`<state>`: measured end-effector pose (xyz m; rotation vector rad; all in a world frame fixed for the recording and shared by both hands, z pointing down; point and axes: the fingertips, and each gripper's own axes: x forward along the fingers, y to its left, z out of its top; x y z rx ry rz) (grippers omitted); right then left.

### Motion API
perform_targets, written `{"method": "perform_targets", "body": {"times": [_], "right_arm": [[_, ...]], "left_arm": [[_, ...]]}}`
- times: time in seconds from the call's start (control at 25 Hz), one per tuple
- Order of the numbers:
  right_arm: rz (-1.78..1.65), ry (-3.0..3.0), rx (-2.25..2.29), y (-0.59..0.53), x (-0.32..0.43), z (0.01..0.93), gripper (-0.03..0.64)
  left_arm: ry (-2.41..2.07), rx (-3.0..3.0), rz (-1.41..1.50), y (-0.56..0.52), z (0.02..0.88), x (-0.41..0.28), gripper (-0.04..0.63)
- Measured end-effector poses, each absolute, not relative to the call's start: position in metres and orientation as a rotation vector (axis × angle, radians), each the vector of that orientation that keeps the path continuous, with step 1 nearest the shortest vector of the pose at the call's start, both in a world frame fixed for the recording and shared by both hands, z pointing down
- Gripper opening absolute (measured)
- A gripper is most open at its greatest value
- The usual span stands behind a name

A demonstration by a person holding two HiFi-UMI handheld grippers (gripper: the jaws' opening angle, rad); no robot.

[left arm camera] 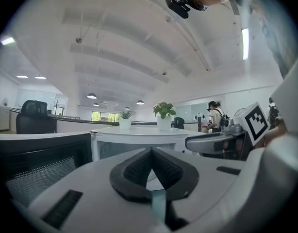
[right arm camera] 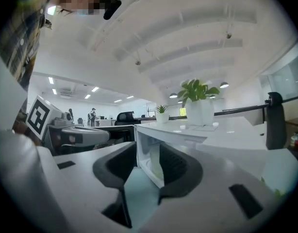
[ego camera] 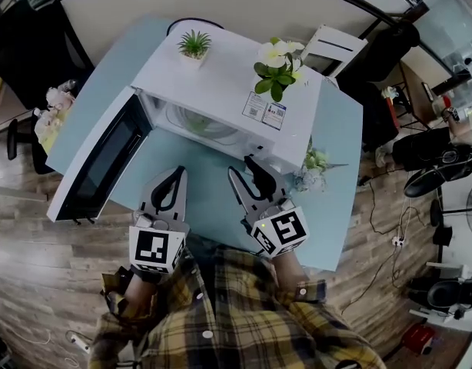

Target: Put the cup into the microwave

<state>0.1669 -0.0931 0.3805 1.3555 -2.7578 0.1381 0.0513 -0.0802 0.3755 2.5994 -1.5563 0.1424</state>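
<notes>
- Head view is showing no cup that I can make out. Neither gripper is carrying one, none is standing on the bare blue table, and the pale round shape lying in the cavity is too faint to name.
- The microwave is sitting on that table with its door hanging wide open to the left, leaving the mouth facing the person for loading.
- The left gripper is hovering in front of the opening, on the door's side. Its pads are pressing together at the tip on nothing, likely because it is idling out of the way.
- The right gripper is hovering just beside it. Its jaws are standing partly apart and pinching nothing, and between its pads the microwave's near corner is showing, beyond them and untouched.
- With both grippers empty, the cup is probably either already resting inside or waiting out of sight; I cannot tell which.
- Two potted plants are occupying the microwave's top, which is leaving no room there for setting anything down.
</notes>
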Motion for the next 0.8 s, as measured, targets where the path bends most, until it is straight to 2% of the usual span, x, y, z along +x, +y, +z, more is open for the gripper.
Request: {"method": "perform_targets", "body": {"times": [0.2, 0.6, 0.8], "right_arm": [[0.135, -2.751, 1.429, -0.087, 0.196, 0.367, 0.063], [0.143, -2.713, 1.467, -0.072, 0.224, 0.365, 0.008], [0.155, -2.737, 1.479, -0.068, 0.227, 0.359, 0.003]], "left_arm": [[-1.510, 2.626, 0.160, -0.076, 0.375, 0.067, -0.009], [-1.450, 2.655, 0.171, -0.073, 0.370, 0.082, -0.009], [-1.439, 2.664, 0.159, -0.071, 0.369, 0.085, -0.009]]}}
